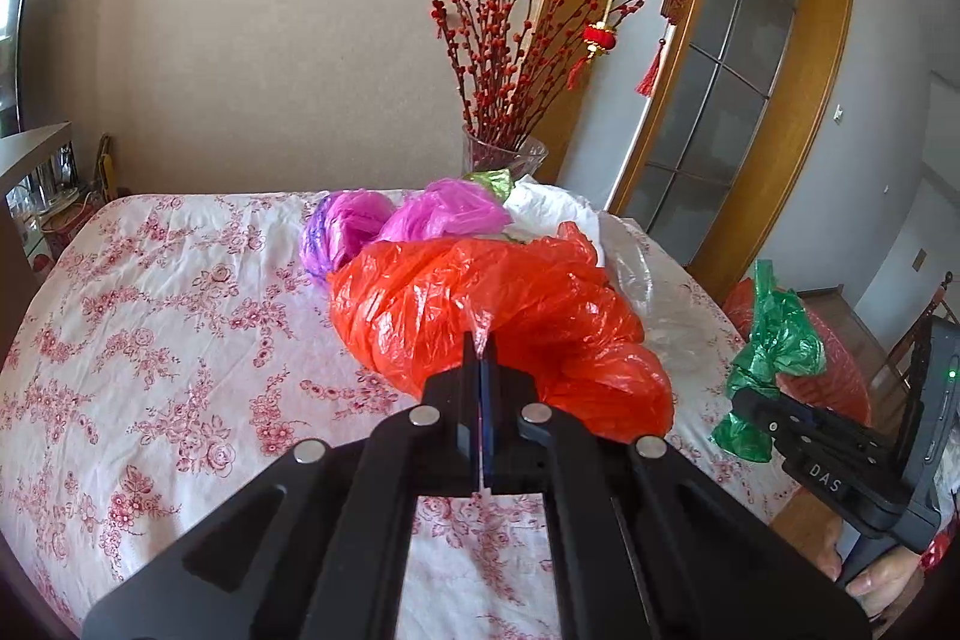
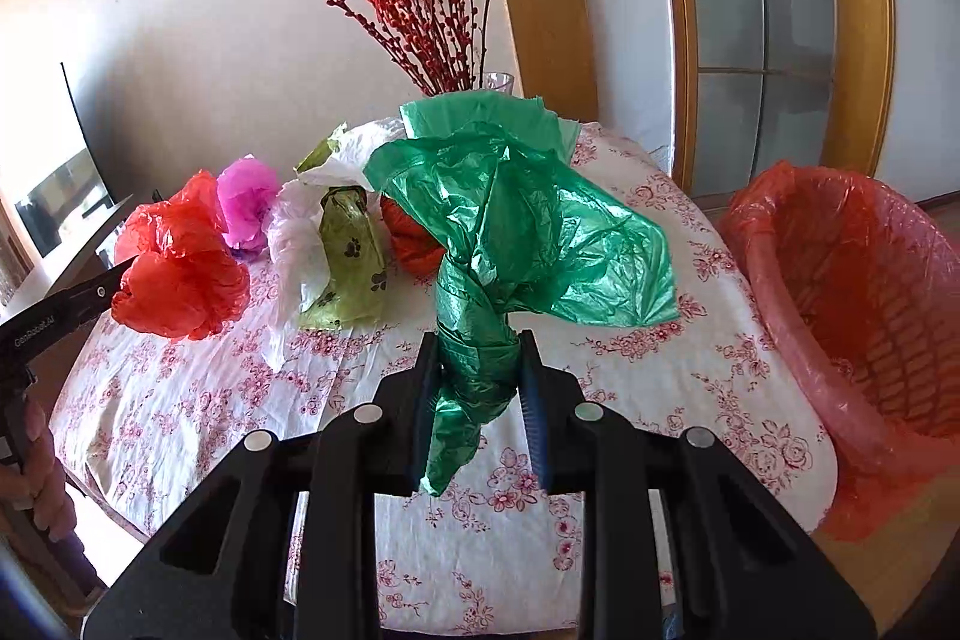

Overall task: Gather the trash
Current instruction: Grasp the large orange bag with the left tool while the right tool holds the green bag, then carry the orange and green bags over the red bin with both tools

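Note:
My left gripper [image 1: 480, 343] is shut, with a thin fold of a crumpled red plastic bag [image 1: 498, 316] pinched between its fingertips. From the right wrist view the same red bag [image 2: 180, 280] hangs at the left gripper [image 2: 117, 286] just above the table's left side. My right gripper [image 2: 477, 370] is shut on the twisted neck of a green plastic bag [image 2: 522, 220], held up over the floral tablecloth [image 2: 630, 400]. In the left wrist view, the green bag [image 1: 780, 334] and right gripper [image 1: 747, 397] are at the table's right edge.
A basket lined with a red bag [image 2: 858, 292] stands on the floor right of the table. Pink [image 2: 246, 202], white [image 2: 300, 238], paw-print yellow-green [image 2: 351, 268] and another red bag [image 2: 411, 238] lie on the table. A glass vase of red branches [image 1: 501, 154] stands at the back.

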### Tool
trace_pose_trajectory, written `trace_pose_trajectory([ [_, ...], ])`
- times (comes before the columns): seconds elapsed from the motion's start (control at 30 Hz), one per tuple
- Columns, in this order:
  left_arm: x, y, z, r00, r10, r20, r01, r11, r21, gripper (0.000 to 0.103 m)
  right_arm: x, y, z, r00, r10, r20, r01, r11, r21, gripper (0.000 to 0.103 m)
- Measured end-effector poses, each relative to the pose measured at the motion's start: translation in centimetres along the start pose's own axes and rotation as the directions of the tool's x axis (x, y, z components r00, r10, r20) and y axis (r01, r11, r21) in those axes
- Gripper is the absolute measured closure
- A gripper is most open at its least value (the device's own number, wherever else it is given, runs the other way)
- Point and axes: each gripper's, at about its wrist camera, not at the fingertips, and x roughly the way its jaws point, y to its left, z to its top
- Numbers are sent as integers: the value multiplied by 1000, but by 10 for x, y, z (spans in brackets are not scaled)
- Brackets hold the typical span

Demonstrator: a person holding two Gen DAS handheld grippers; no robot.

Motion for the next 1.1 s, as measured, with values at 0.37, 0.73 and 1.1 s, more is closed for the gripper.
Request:
trace_pose_trajectory([
  [0.37,0,-51,8,996,-86,14,85,994,69,101,-26,-31,11,996,-63,58,61,998,31,77],
  [0.73,21,-99,10,987,-158,-22,159,981,114,101,-45,-75,18,987,-133,95,123,987,100,77],
  [1.1,45,-147,9,970,-233,-64,240,960,145,101,-63,-120,15,969,-218,112,198,966,166,77],
])
